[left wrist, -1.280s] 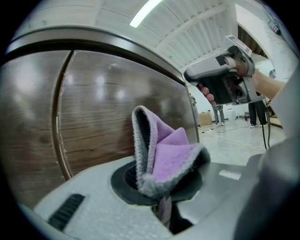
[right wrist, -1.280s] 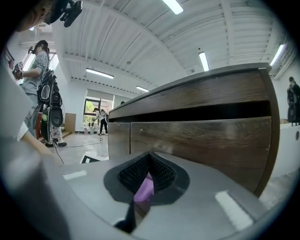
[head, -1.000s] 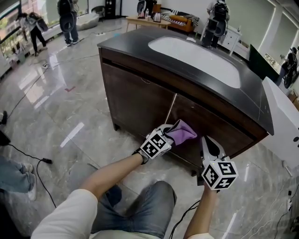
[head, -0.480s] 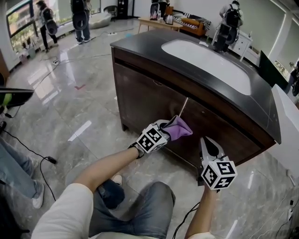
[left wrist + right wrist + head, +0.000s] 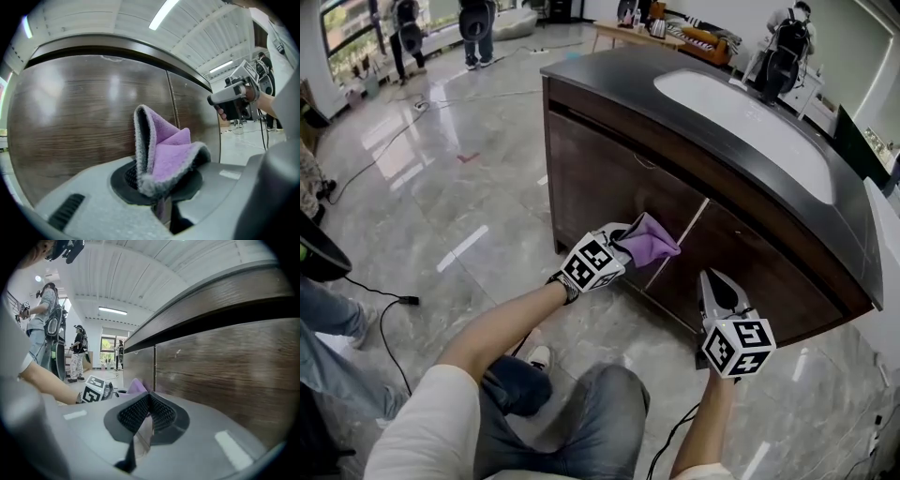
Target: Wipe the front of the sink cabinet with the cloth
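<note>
Glossy grey marble floor (image 5: 441, 187) spreads under a dark wood sink cabinet (image 5: 609, 178), and I crouch before its front. My left gripper (image 5: 623, 244) is clamped on the purple cloth (image 5: 649, 246), which is folded, grey at the edges, and stands up out of the jaws. It sits low on the cabinet front, just at the vertical seam between two doors; whether it presses on the wood I cannot tell. In the left gripper view the cloth covers the seam's lower part, with the brown grain behind it.

My right gripper (image 5: 711, 279) hangs well to the right of the cloth, near the right-hand door, its jaws together with nothing between them. Both grippers carry cubes with black-and-white square markers.

Above, a black countertop (image 5: 609, 80) holds a white oval basin (image 5: 750, 117). A black cable (image 5: 375, 309) trails over the floor at left, and people (image 5: 478, 23) stand at the far side of the room.
</note>
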The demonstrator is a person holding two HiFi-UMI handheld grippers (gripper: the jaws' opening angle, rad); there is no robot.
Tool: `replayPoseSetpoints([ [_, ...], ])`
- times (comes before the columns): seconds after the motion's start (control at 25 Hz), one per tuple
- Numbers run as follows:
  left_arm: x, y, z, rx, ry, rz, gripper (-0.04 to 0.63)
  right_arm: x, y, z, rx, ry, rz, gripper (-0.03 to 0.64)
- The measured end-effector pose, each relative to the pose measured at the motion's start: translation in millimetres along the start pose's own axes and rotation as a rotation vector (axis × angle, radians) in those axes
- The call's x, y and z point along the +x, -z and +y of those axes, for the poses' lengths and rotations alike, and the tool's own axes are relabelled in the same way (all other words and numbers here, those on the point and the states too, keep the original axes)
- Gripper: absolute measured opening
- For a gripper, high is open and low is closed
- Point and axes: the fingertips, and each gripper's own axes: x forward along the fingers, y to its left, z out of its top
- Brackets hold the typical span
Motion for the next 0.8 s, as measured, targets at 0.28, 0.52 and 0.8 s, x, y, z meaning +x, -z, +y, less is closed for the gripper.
replayPoseSetpoints([
  [0.28, -27, 18, 52, -0.016, -0.065, 0.008, 0.051, 30, 3, 13, -0.005, -0.016, 0.01, 0.008],
  [0.52, -44, 28, 92, -0.057, -0.061, 0.003, 0.067, 51, 4, 31, -0.021, -0.045, 0.027, 0.008],
  [0.8, -74, 45, 150, -0.09, -0.153, -0.016, 0.064, 51, 4, 33, -0.037, -0.043, 0.031, 0.008],
])
